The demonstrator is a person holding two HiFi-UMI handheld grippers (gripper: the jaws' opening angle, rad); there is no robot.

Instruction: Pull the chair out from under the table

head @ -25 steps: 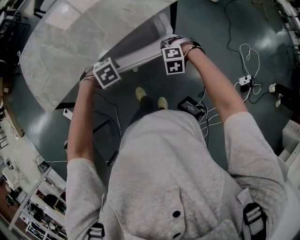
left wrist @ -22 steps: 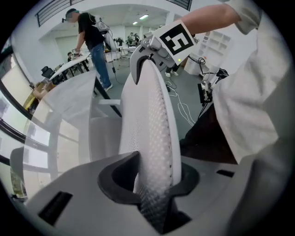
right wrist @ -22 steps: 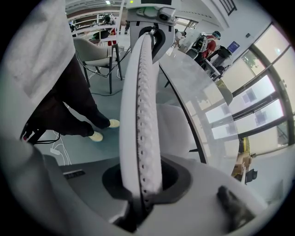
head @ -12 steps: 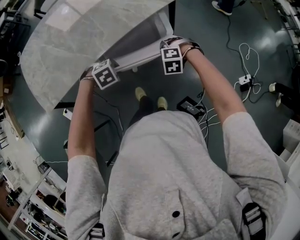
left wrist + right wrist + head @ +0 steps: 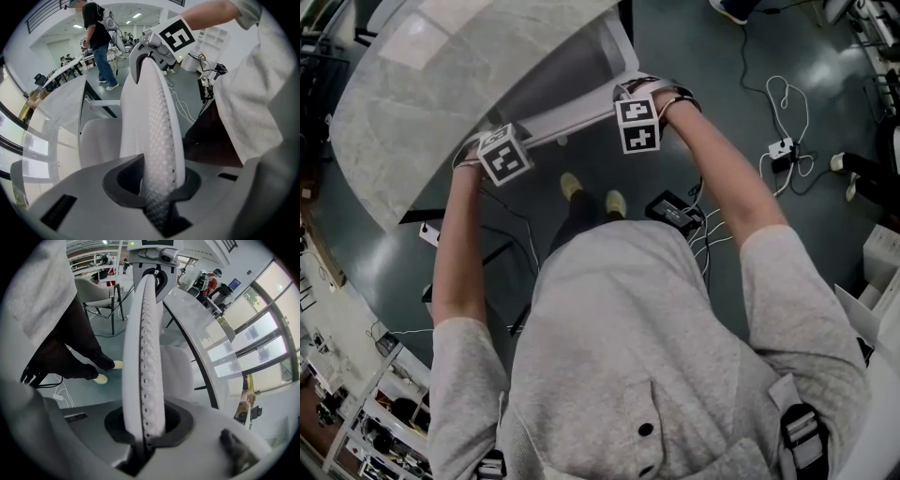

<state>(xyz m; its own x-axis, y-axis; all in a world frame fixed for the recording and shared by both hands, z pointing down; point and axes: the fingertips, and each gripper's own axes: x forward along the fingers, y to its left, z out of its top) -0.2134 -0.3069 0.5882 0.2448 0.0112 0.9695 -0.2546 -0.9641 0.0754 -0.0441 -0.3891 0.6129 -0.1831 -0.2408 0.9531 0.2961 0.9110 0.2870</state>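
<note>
The white mesh chair backrest [image 5: 572, 117] stands at the table's [image 5: 441, 94] near edge, with its seat [image 5: 101, 140] tucked under the tabletop. My left gripper [image 5: 504, 155] points down over the backrest's left end. Its jaws [image 5: 157, 187] straddle the top rim [image 5: 154, 117] and press on it. My right gripper [image 5: 637, 125] sits on the right end, its jaws [image 5: 145, 425] clamped on the same rim [image 5: 143, 348]. Each gripper shows at the far end of the other's view.
The person's shoes [image 5: 572, 186] stand just behind the chair. A black box [image 5: 670, 211] and a power strip with cables [image 5: 778, 150] lie on the floor to the right. Another chair [image 5: 93, 289] stands farther off, and a person [image 5: 101, 37] stands beyond the table.
The right gripper and its end of the backrest have drawn slightly away from the table, toward the person. The left gripper has hardly moved.
</note>
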